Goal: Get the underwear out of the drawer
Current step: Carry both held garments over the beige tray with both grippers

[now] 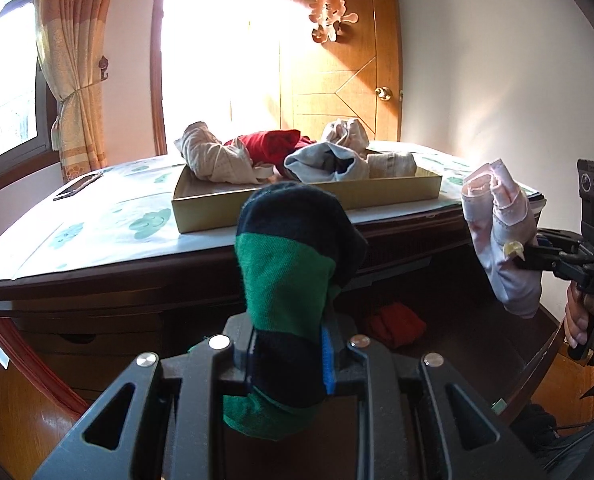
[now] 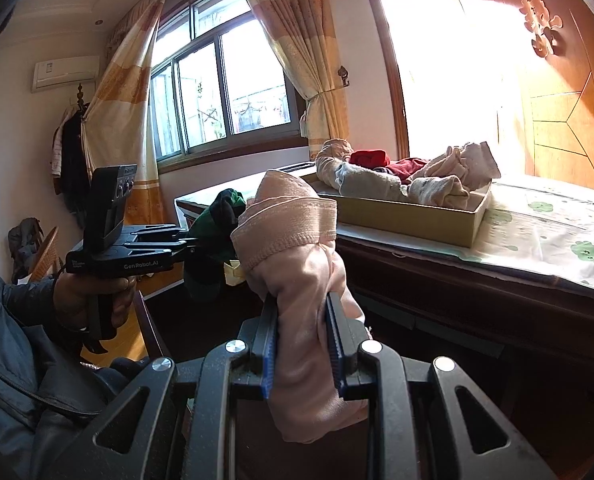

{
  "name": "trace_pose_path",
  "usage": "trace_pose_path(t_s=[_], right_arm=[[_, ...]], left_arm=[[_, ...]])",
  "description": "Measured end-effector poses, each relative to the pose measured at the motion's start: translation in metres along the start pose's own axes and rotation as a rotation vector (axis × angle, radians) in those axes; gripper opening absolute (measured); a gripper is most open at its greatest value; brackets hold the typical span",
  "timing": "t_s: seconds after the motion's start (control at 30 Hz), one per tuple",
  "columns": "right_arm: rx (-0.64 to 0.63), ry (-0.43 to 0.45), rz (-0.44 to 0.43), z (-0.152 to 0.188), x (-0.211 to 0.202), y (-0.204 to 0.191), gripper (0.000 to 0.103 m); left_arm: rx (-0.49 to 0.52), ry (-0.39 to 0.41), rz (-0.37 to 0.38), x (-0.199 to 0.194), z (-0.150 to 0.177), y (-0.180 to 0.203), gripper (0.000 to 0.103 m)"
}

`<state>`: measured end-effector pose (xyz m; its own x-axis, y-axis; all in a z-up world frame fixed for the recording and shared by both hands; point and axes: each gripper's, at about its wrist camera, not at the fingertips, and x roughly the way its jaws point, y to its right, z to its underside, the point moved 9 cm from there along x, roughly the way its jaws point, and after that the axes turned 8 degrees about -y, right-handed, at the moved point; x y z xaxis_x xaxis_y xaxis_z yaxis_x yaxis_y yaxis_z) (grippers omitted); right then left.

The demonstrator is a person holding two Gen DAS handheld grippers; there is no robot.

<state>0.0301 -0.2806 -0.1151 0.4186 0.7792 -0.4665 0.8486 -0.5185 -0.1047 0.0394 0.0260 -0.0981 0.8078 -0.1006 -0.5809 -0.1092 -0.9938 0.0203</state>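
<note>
My left gripper (image 1: pixel 287 354) is shut on a green and navy striped underwear (image 1: pixel 293 264), held above the open dark drawer (image 1: pixel 449 332). It also shows in the right wrist view (image 2: pixel 217 216). My right gripper (image 2: pixel 301 336) is shut on a pink underwear (image 2: pixel 297 248), which also shows in the left wrist view (image 1: pixel 501 220) at the right, level with the dresser top. A red garment (image 1: pixel 395 324) lies inside the drawer. A flat cardboard box (image 1: pixel 297 210) on the dresser top holds several folded underwear pieces (image 1: pixel 325 160).
The wooden dresser (image 1: pixel 97 280) has a white cloth with green prints (image 2: pixel 557 236) on top. A dark flat object (image 1: pixel 79 186) lies at its far left. A wooden door (image 1: pixel 337 68), bright doorway, curtain (image 1: pixel 73 80) and window stand behind.
</note>
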Motion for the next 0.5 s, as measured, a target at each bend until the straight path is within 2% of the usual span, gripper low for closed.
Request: trace_pose_path(t_s=[0.5], right_arm=[[0.003, 0.046, -0.022, -0.024, -0.001, -0.006, 0.024]], left_arm=[[0.009, 0.044, -0.012, -0.015, -0.022, -0.006, 0.022]])
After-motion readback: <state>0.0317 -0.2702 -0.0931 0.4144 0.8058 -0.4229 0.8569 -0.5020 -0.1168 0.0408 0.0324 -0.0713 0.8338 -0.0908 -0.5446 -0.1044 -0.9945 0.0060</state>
